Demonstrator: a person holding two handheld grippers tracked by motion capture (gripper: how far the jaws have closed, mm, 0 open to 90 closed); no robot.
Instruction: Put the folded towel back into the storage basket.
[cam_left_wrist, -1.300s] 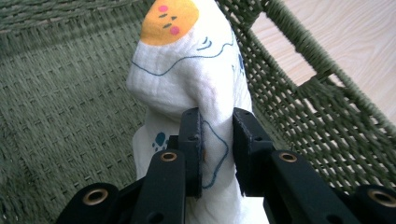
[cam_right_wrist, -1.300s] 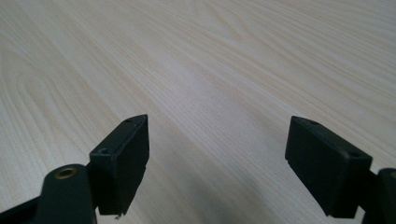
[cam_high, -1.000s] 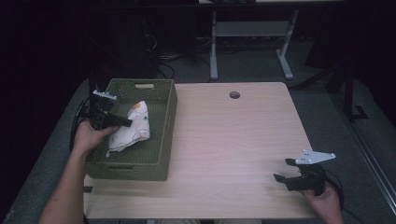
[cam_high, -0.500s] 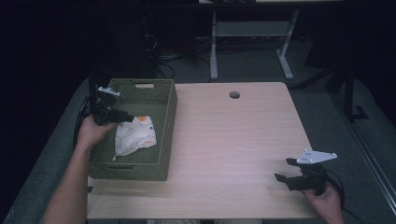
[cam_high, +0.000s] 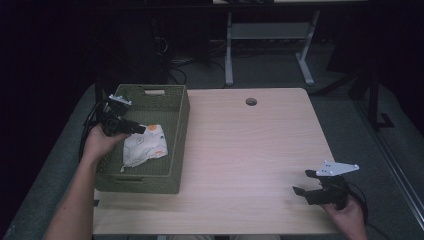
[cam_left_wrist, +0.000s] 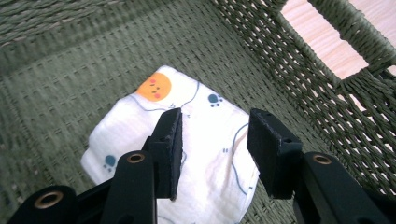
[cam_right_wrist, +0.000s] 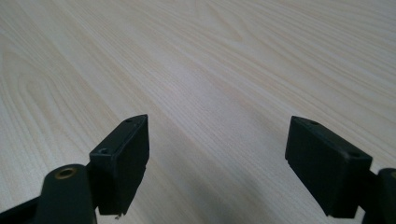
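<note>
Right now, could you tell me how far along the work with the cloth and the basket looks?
Done: the printed cloth lies on the floor of the green basket. In hand: nothing; the left gripper hangs open above the cloth, apart from it. The right gripper waits open over the table. Nothing else shows to put away.

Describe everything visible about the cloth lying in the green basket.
The cloth is white, soft-looking fabric printed with an orange smiling face, small blue paw prints and thin blue curved lines. It lies loosely folded and crumpled on the floor of the woven green basket, towards its left side. The left hand-held gripper hovers just above it, jaws apart, nothing between them.
</note>
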